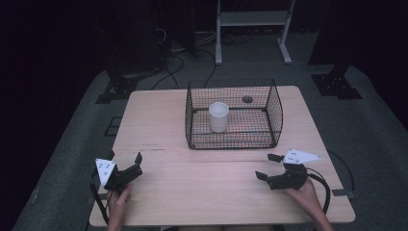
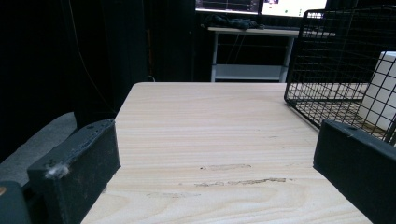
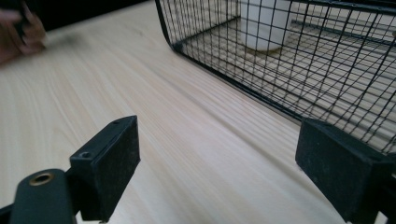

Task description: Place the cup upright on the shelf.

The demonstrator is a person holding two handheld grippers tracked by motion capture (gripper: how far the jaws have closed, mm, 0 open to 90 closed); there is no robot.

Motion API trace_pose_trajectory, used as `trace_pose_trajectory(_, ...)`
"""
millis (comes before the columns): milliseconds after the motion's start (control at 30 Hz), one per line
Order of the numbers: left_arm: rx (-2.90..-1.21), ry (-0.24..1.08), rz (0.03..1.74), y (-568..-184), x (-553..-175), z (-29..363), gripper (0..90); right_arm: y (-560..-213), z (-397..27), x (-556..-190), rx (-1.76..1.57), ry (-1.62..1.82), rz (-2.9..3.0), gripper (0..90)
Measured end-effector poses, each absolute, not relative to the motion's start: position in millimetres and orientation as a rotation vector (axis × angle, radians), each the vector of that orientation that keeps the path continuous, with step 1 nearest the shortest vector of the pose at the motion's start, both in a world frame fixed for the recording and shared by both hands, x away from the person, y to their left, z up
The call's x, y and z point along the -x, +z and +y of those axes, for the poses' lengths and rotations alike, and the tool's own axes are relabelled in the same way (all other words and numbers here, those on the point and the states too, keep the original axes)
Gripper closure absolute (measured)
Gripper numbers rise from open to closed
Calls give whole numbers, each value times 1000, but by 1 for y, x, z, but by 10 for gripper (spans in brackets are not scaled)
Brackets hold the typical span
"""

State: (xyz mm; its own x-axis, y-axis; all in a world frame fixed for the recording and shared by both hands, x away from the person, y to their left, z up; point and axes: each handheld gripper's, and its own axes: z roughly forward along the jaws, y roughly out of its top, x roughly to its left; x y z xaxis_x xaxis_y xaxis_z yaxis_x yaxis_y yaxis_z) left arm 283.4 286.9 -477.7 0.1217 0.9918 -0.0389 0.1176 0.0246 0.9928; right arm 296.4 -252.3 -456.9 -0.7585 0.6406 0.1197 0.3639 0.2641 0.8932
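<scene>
Standing upright inside the wire basket [image 1: 234, 137] at the far middle of the tabletop [image 1: 159, 120] is a white cup [image 1: 218, 117], toward the basket's left side. Near the front edge, the left claw [image 1: 126, 161] and right claw [image 1: 268, 166] are both spread and pinch nothing, well apart from the basket.

Dim room, lit table [image 1: 192, 168], black surroundings, motion blur in right gripper view
</scene>
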Motion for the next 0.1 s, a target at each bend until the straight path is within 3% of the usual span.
trace_pose_trajectory(100, -1326, 1037, 1214, -478, -284, 287, 0, -459, -249, -284, -936, 1517, 2226, 130)
